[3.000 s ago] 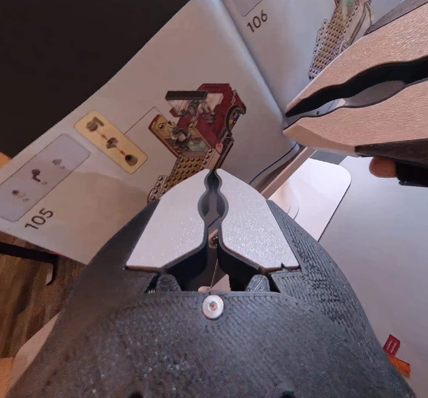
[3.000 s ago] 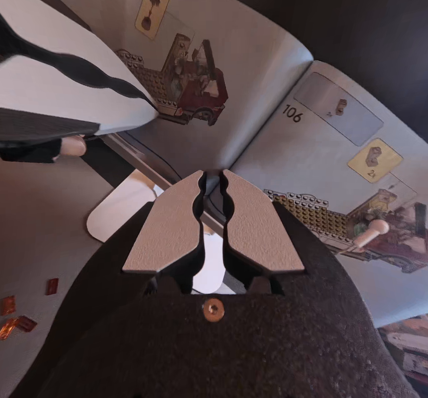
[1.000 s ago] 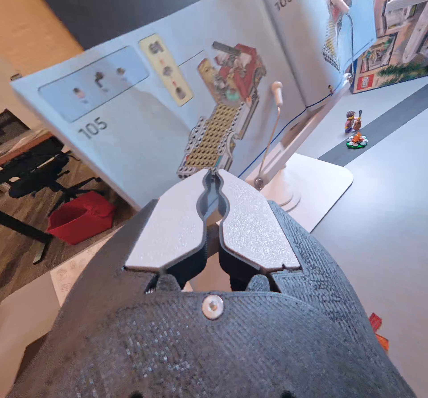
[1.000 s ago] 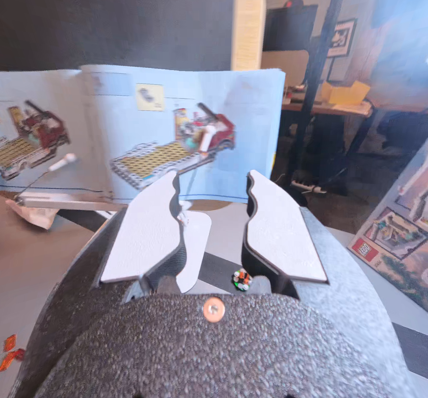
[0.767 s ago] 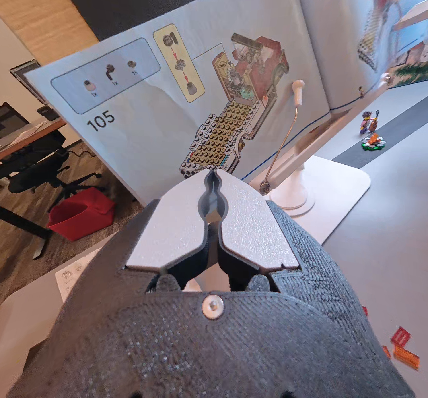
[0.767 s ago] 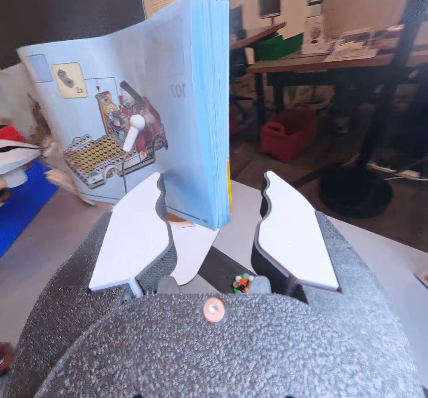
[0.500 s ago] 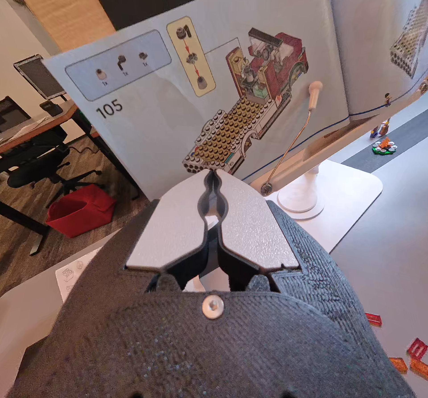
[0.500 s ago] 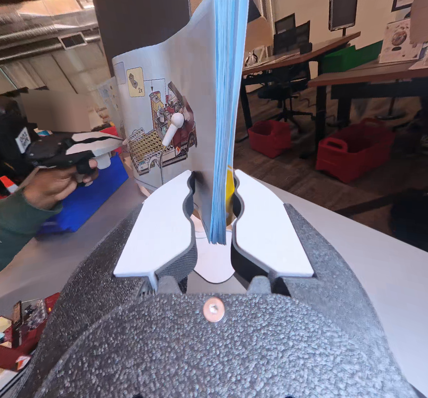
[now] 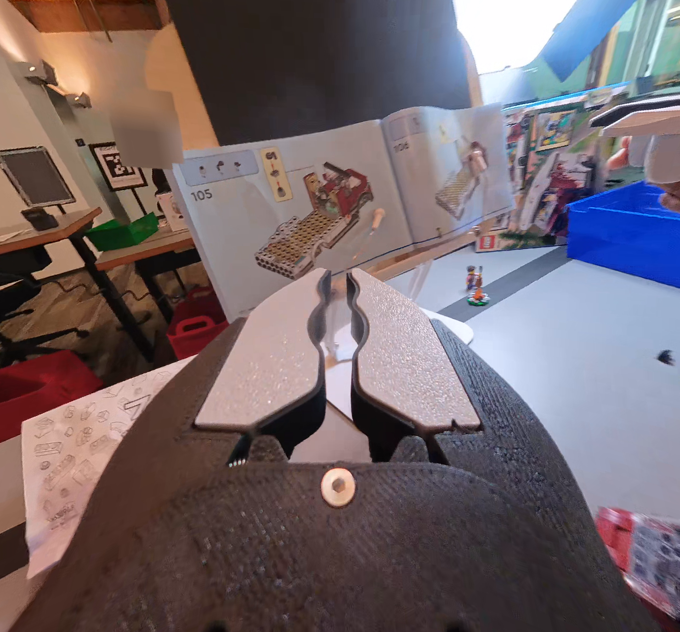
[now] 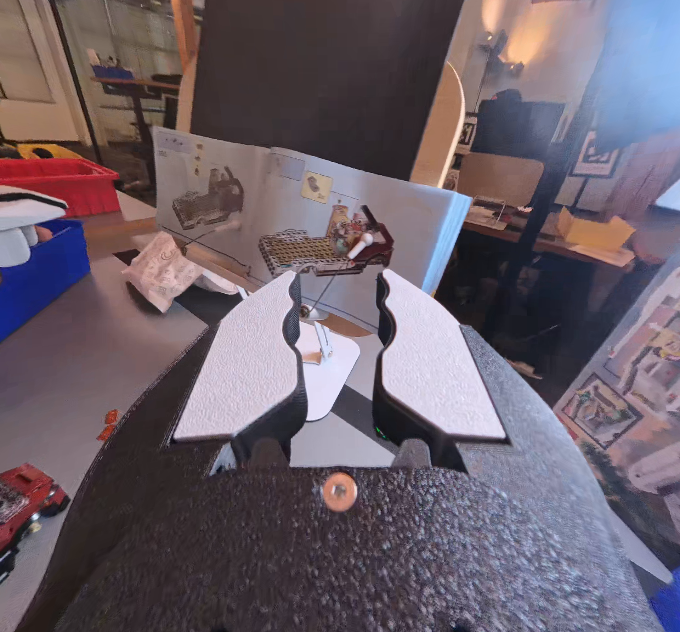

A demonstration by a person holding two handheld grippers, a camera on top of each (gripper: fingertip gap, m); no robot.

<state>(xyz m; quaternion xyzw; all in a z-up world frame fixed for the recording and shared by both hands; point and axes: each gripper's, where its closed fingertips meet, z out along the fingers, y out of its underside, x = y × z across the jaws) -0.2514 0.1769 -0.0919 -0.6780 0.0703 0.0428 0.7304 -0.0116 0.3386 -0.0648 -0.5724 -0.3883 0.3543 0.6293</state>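
An open instruction booklet (image 9: 235, 231) stands on a white book stand (image 9: 450, 325) on the grey table. Two wire arms with white tips (image 9: 379, 215) hold its pages. My left gripper (image 9: 336, 277) is a little way in front of the left page. Its jaws stand slightly apart with nothing between them. In the right wrist view the booklet (image 10: 404, 209) and the stand's base (image 10: 331, 367) lie ahead. My right gripper (image 10: 336, 277) is open and empty, short of the right page and its wire arm (image 10: 362, 244).
A blue bin (image 9: 625, 231), a toy figure (image 9: 474, 285) and a picture box (image 9: 544, 180) stand to the right. A printed sheet (image 9: 73, 441) lies at the left. The right wrist view shows a paper bag (image 10: 162, 272), a red bin (image 10: 62, 180) and a red toy truck (image 10: 22, 496). Tip to tip, the grippers are about 30 cm apart.
Both grippers have drawn back from the booklet. My right gripper, which had closed around the page stack's edge, has opened and left it. My left gripper, shut before, has opened slightly.
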